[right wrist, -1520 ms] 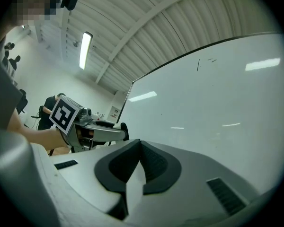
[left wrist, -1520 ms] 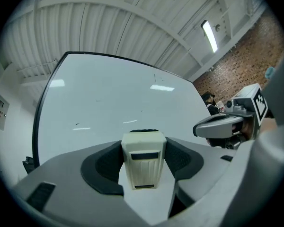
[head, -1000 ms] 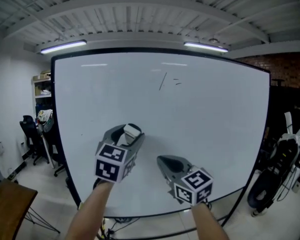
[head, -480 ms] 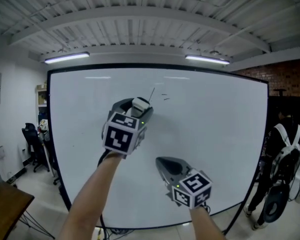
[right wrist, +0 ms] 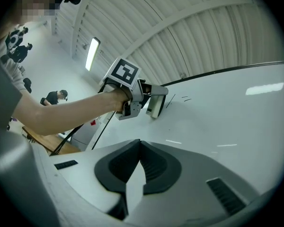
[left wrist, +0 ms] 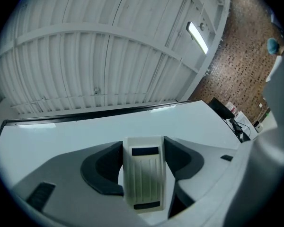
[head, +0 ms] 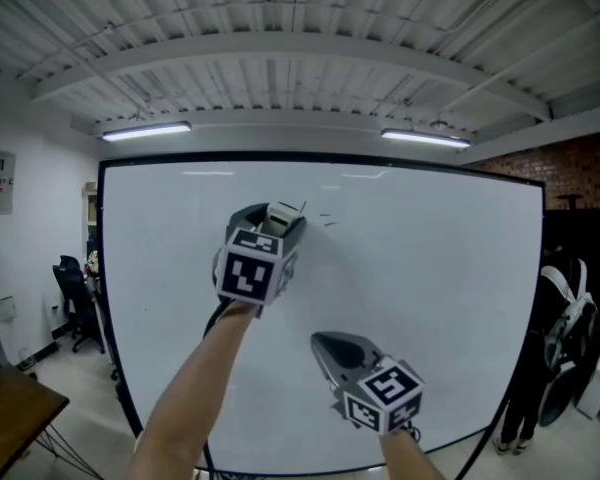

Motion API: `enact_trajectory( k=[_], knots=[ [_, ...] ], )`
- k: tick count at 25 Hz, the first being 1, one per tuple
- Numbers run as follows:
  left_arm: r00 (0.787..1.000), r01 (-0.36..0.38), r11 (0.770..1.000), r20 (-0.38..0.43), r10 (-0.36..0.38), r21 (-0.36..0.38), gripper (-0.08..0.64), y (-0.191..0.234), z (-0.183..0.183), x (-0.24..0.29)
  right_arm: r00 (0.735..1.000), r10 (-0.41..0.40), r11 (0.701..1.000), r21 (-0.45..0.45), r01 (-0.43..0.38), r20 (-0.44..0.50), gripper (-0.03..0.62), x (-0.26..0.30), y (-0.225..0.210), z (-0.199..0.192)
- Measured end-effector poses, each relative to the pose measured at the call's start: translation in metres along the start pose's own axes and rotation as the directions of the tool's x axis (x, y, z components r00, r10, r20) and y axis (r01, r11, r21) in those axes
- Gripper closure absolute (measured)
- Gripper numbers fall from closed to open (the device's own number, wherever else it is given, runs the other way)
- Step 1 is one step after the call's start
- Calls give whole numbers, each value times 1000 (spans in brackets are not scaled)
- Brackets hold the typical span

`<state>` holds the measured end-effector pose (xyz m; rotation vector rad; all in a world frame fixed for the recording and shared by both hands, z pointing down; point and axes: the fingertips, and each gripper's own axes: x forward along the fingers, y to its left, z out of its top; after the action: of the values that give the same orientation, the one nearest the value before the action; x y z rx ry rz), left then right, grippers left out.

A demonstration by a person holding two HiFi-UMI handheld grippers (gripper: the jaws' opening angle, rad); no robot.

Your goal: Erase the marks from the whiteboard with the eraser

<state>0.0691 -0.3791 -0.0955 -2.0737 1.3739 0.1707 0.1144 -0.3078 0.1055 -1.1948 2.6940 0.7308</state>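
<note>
One whiteboard point(head: 430, 298) carries three marks: one thin stroke point(head: 302, 207) and two short dashes point(head: 327, 219). Before it are two tools, the left tool point(head: 279, 219) and the right tool point(head: 325, 346), and one eraser point(left wrist: 143, 171). Above the whiteboard hang two light strips point(head: 146, 130); left of it stand one office chair point(head: 75, 290) and, lower, one wooden counter point(head: 5, 408).

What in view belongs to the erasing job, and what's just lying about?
Job:
- whiteboard
- marks near its top
- eraser, clamped in the left gripper

Lying about:
- right gripper, shut and empty
- chair and table at the left
- lights
- brick wall
</note>
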Motion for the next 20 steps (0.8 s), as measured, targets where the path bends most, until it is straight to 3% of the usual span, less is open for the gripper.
enact_trajectory(
  k=[5, 13, 20],
  knots=[
    [996, -64, 997, 65, 61, 36, 296, 16, 12, 9, 1000, -18, 1000, -13, 18, 7, 596, 8, -3, 1],
    [986, -85, 993, 146, 74, 76, 298, 23, 16, 24, 999, -48, 998, -47, 48, 9, 595, 12, -4, 8],
    [976, -135, 988, 181, 120, 74, 299, 23, 23, 24, 1000, 0, 998, -60, 1, 8, 596, 5, -13, 5]
  ],
)
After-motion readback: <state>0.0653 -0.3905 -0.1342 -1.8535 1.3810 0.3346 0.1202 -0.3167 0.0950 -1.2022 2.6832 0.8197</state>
